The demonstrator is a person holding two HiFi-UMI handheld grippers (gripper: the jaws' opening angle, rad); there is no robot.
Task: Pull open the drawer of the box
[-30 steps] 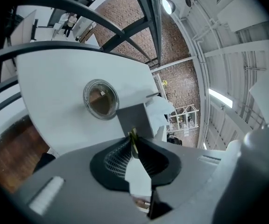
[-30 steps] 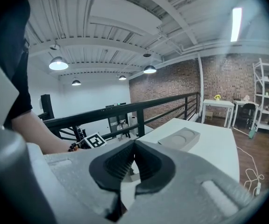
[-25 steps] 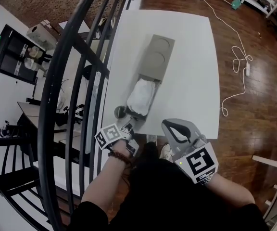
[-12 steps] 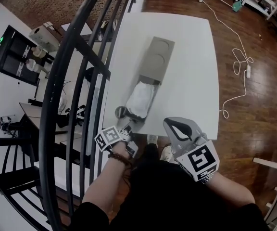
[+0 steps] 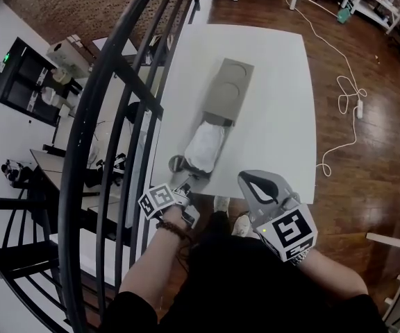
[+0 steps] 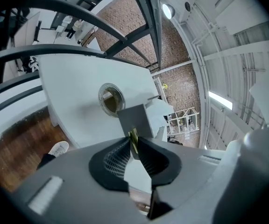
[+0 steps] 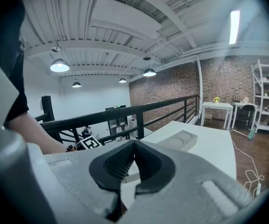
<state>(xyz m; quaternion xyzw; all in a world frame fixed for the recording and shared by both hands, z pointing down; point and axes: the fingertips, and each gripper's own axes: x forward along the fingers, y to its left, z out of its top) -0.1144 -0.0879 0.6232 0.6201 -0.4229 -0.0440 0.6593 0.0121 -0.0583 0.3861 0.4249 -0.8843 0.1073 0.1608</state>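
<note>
**Left gripper holds the pull of an opened drawer; right gripper idle**

White table (image 5: 276, 82) on a raised floor, seen from above by the person standing at its near edge. Dark wooden flooring (image 5: 373, 151) lies to the right with a white cable (image 5: 346, 96) trailing across it. A black metal railing (image 5: 110, 116) curves past on the left.

A long grey box (image 5: 231, 82) with two round recesses in its top lies on the table, pointing toward the person. Its drawer (image 5: 196, 173) stands drawn out of the near end. Something white and crumpled (image 5: 205, 143) fills the drawer; what it is cannot be told.

The left gripper (image 5: 184, 183) reaches the drawer's near end. In the left gripper view its jaws (image 6: 134, 147) are pinched narrow on a thin yellowish pull tab (image 6: 133, 136) that sticks out of the grey drawer front (image 6: 137, 118). A small round object with a metal rim (image 5: 176, 162) sits on the table just beside the drawer front, on the railing side.

The right gripper (image 5: 248, 181) hangs over the table's near edge, apart from the box. In the right gripper view its jaws (image 7: 134, 146) meet at the tips with nothing between them.
</note>
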